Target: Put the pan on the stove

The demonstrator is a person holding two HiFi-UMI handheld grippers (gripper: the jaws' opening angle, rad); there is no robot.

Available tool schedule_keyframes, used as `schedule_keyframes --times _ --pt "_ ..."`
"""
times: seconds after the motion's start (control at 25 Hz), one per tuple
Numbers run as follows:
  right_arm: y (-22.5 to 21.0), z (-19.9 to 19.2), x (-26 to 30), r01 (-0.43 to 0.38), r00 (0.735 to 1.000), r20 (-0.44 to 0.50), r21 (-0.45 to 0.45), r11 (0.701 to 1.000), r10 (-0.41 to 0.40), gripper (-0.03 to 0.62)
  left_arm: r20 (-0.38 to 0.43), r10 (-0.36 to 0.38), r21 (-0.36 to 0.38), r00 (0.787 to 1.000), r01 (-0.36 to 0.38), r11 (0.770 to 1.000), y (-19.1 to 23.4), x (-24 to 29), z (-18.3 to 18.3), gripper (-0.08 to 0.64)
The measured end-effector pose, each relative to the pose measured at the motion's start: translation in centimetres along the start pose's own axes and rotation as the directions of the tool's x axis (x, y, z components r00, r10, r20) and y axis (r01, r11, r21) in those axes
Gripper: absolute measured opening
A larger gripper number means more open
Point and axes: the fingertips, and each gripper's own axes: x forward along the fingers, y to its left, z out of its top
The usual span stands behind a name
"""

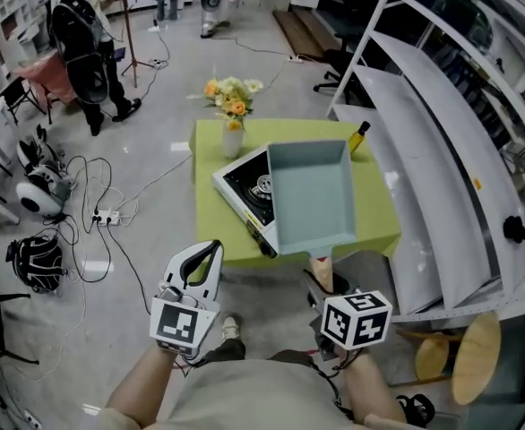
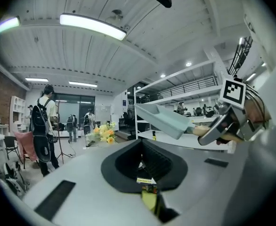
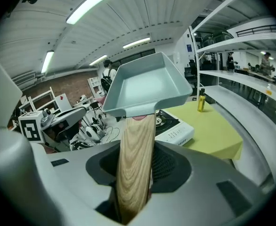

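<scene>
This is a big open lab or workshop hall, not a real kitchen. Cables (image 1: 88,191) and a power strip (image 1: 107,216) lie on the bare grey floor (image 1: 168,74), and a tripod (image 1: 130,25) stands near a person with a backpack (image 1: 88,52). Long white shelves (image 1: 442,150) line one side under strip lights (image 2: 92,24). A small green table (image 1: 379,218) with a stove (image 1: 243,191) and flowers (image 1: 231,97) makes a mock kitchen corner.

Grey floor (image 1: 164,124) with cables (image 1: 110,240), white shelving (image 1: 442,141) beside green table (image 1: 379,209) — brick wall (image 3: 74,87), strip lights (image 2: 93,26)
</scene>
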Motion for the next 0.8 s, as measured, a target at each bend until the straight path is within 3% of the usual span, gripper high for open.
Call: schedule_keyframes --times 0.36,0.8 --pt "-2.4 -0.3 5.8 -0.008 0.995 -0.098 0.004 1.0 0.009 0.14 -0.097 0.022 -0.006 0.995 -0.023 1.0 1.4 3.8 -3.8 0.003" --pt "-6.2 -0.1 11.5 -0.048 0.977 -0.209 -0.038 0.998 0.039 0.14 -0.187 0.114 -0.055 0.976 -0.126 0.99 2.2 7.7 -7.8 0.003"
